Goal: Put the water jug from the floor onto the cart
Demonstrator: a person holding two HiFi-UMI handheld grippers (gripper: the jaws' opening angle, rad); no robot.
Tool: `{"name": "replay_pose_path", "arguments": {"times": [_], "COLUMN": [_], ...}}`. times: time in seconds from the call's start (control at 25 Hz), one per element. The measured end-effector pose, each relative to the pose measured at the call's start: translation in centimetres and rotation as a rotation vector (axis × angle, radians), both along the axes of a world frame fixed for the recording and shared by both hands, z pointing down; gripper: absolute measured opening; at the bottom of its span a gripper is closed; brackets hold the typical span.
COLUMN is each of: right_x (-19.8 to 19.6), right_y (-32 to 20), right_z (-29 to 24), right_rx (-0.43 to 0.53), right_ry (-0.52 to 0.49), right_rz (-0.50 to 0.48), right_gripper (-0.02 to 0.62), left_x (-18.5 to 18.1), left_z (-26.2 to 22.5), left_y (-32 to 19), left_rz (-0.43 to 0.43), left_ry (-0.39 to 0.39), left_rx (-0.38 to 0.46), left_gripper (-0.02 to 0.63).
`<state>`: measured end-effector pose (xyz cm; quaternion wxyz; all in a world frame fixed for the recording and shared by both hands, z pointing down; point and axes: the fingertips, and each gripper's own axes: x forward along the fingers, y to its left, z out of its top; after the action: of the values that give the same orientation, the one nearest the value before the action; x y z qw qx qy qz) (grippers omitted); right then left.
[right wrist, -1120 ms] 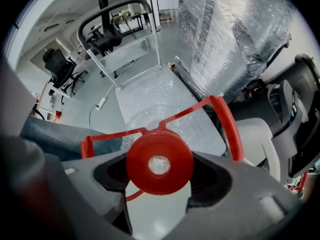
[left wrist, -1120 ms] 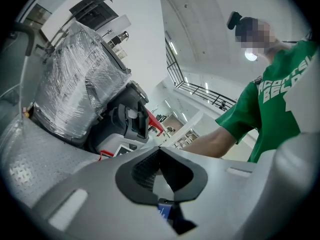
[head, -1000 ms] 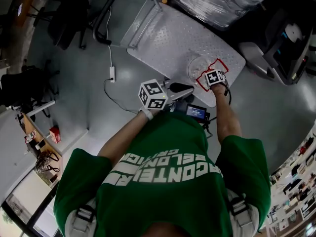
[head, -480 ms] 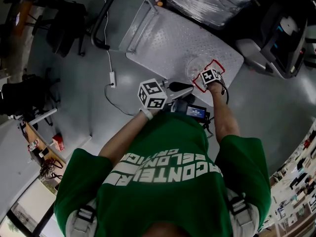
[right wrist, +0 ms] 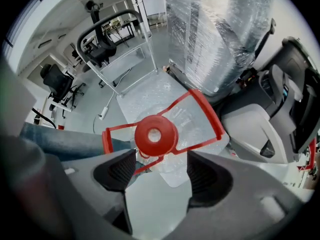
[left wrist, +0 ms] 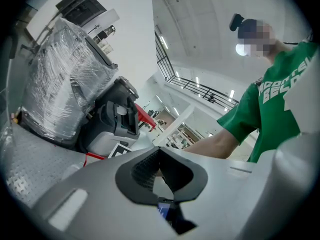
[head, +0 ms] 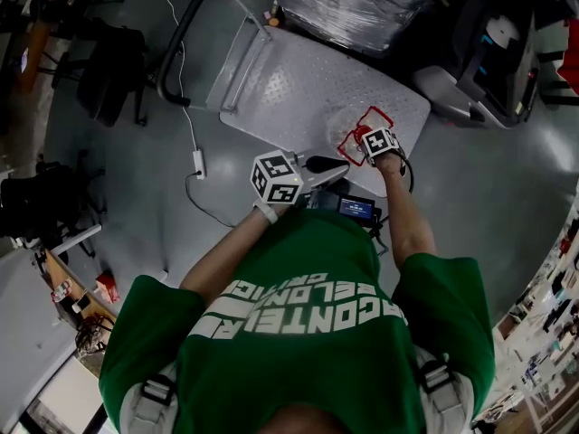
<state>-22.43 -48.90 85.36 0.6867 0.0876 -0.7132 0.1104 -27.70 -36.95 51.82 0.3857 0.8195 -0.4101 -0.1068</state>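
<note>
apparently little has changed in the last second, apart from the head view swinging so that more of the cart (head: 289,89) shows. the right gripper (right wrist: 160,166) points straight down over the water jug (head: 348,123), and its marker cube sits over the jug's red handle (right wrist: 206,111) much as it did a second ago. its jaws stand wide apart, as wide as before. the red cap (right wrist: 165,139) shows just beyond the pads and a strip of the handle crosses near the left one, but neither pad presses on anything, so it holds nothing. the clear jug stands upright on the cart's metal deck near its front right corner, off the floor (head: 479,197). the left gripper (left wrist: 160,154) hangs level in front of the person, with its jaws closed tip to tip on nothing, and has barely shifted. the placing looks done and the grip released. what seems to remain is drawing the right gripper up clear of the handle without snagging it and tipping the jug so close to the deck's edge.
</note>
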Motion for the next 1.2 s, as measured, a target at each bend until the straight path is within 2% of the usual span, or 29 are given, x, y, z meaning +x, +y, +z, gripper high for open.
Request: {"name": "replay_pose_path", "arguments": {"times": [0.24,0.32,0.36,0.44,0.52,0.64,0.88,1.2], "right_x": [2.9,3.3,3.6,4.9,4.5,4.5,7.4,13.8], "right_y": [-2.1,-1.3,-0.9,-1.5,-2.1,-4.0,-3.7,-2.0], "right_z": [-3.9,-5.5,-6.4,-8.3,-10.2,-15.0,-22.1,-30.2], "right_rx": [0.076,0.045,0.029,0.056,0.075,0.199,0.281,0.393], "right_ry": [-0.078,-0.142,-0.169,-0.194,-0.309,-0.454,-0.632,-0.811], "right_rz": [0.064,0.097,0.121,0.164,0.186,0.175,0.193,0.262], "right_gripper": [0.302,0.292,0.263,0.189,0.119,-0.008,-0.008,-0.008], "left_x": [2.1,2.7,3.0,3.7,4.2,5.1,7.3,11.1], "left_z": [-1.1,-1.5,-1.8,-2.1,-2.3,-2.5,-3.5,-4.3], "left_y": [-0.6,-0.4,-0.4,-0.7,-1.0,-1.5,-2.7,-3.7], "left_rz": [0.056,0.065,0.072,0.093,0.107,0.128,0.165,0.199], "left_ry": [-0.009,-0.009,-0.01,-0.012,-0.014,-0.022,-0.04,-0.072], "left_rx": [0.047,0.055,0.061,0.077,0.086,0.096,0.123,0.151], "left_gripper": [0.01,0.011,0.011,0.01,0.01,0.009,0.009,0.009]}}
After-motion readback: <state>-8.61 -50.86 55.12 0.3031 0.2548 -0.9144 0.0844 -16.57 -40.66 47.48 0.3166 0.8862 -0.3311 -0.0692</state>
